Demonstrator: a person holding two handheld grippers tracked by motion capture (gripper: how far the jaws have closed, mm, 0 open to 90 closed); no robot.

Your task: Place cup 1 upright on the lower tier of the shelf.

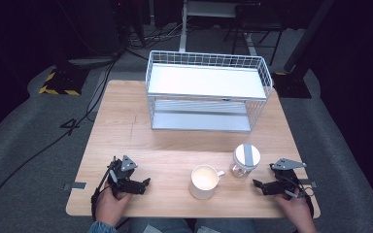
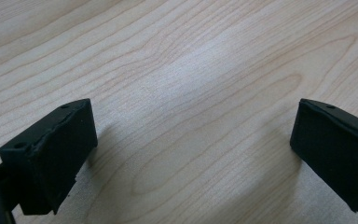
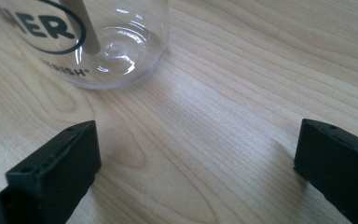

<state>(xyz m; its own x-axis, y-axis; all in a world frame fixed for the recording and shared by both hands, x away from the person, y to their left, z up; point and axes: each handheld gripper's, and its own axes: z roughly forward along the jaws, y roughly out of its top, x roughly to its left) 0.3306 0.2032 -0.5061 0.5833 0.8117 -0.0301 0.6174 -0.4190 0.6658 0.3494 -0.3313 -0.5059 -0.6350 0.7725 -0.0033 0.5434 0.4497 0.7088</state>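
A white mug with its handle to the right stands near the table's front edge. Just right of it is a clear glass jar with a white lid and grey strap; its printed base fills the upper left of the right gripper view. My left gripper rests low on the wood left of the mug, open, with bare tabletop between its jaws. My right gripper lies right of the mug, just in front of the jar, open and empty.
A white wire two-shelf rack stands at the back of the wooden table. Beyond the table lie cables, a yellow-black striped base and dark stands on grey floor.
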